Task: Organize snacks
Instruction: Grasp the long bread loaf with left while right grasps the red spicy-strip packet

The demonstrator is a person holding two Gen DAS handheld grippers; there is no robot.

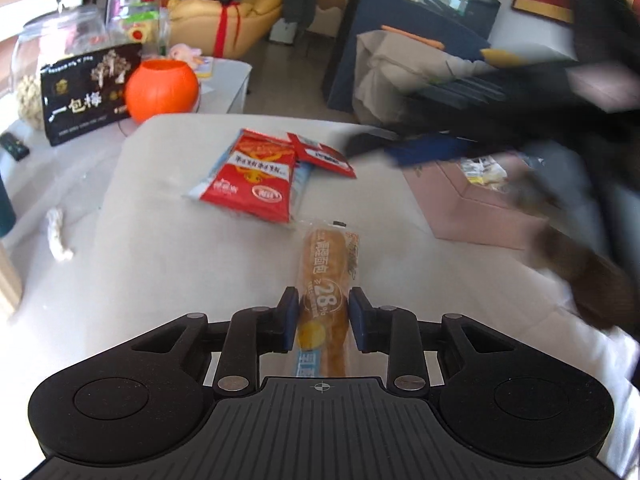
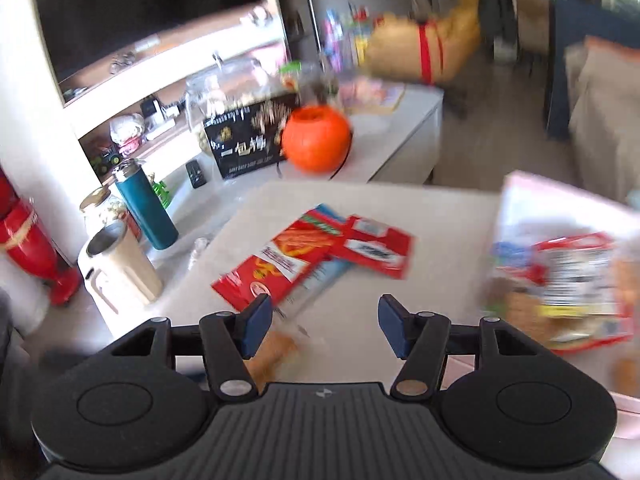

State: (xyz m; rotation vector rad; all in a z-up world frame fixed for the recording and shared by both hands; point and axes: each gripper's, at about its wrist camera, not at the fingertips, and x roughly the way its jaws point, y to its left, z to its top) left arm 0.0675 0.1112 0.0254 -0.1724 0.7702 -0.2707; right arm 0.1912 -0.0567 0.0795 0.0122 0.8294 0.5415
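My left gripper is shut on a long clear-wrapped bread stick packet, which lies lengthwise on the white table. Beyond it lie a red snack packet and a smaller red packet. My right gripper is open and empty above the table; it shows blurred at the right of the left wrist view. In the right wrist view the red packets lie ahead and the bread end sits under the left finger. A pink box holds several snacks.
An orange pumpkin-shaped pot and a black snack bag stand on the low side table with a glass jar. A teal bottle, a cream mug and a red bottle stand at the left.
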